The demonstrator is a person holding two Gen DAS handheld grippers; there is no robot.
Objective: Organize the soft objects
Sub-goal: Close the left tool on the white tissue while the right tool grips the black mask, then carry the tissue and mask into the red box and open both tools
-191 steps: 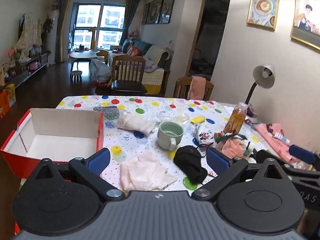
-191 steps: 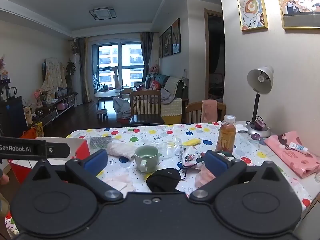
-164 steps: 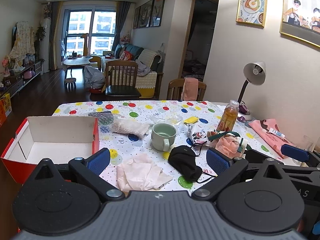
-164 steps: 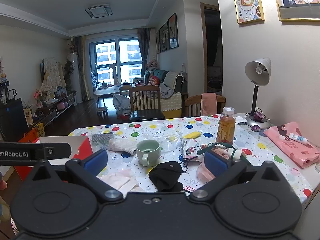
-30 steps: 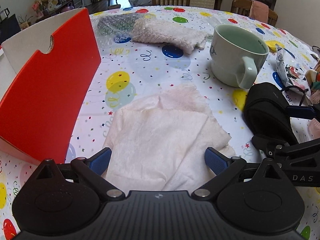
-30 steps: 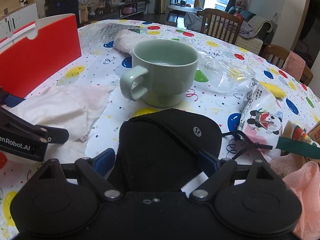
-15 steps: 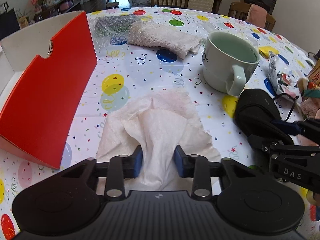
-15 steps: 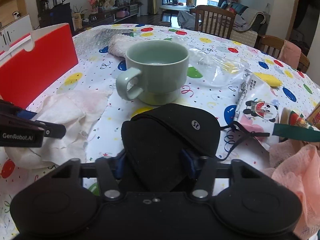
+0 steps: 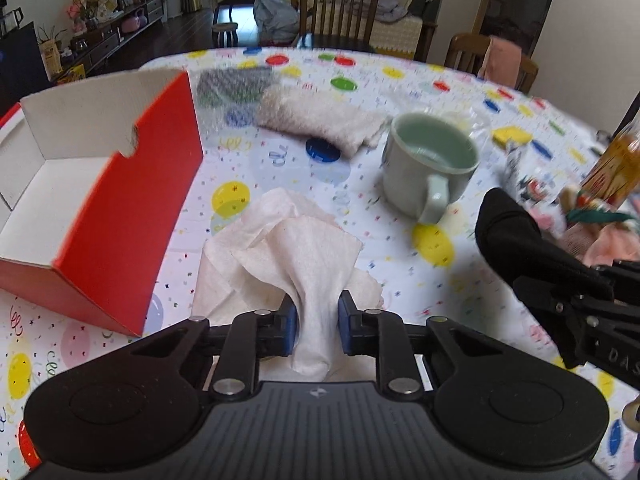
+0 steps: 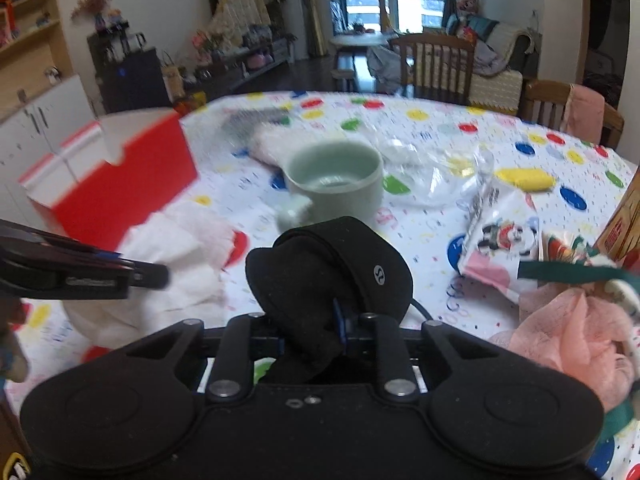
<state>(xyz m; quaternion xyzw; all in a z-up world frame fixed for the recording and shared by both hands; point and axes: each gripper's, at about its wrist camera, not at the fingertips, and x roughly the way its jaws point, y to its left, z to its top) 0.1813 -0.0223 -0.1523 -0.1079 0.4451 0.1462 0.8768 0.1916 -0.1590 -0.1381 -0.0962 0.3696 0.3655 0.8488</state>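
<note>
My left gripper point(image 9: 316, 322) is shut on a white cloth point(image 9: 296, 252) and lifts its bunched middle off the polka-dot table point(image 9: 280, 160). My right gripper point(image 10: 310, 332) is shut on a black cap point(image 10: 332, 276) and holds it above the table. The cap also shows at the right of the left wrist view point(image 9: 508, 228). The cloth also shows at the left of the right wrist view point(image 10: 184, 264), with the left gripper across it. An open red box point(image 9: 104, 196) with a white inside stands left of the cloth.
A pale green mug point(image 9: 432, 160) stands behind both cloths. A fluffy white towel point(image 9: 320, 120) and bubble wrap point(image 9: 236, 84) lie further back. A pink mesh puff point(image 10: 576, 328), a panda snack bag point(image 10: 500, 236) and a drink bottle point(image 9: 616, 164) crowd the right side.
Both grippers have gone from wide open to shut, the left on the white cloth and the right on the black cap. Both now lift their cloths up off the table.
</note>
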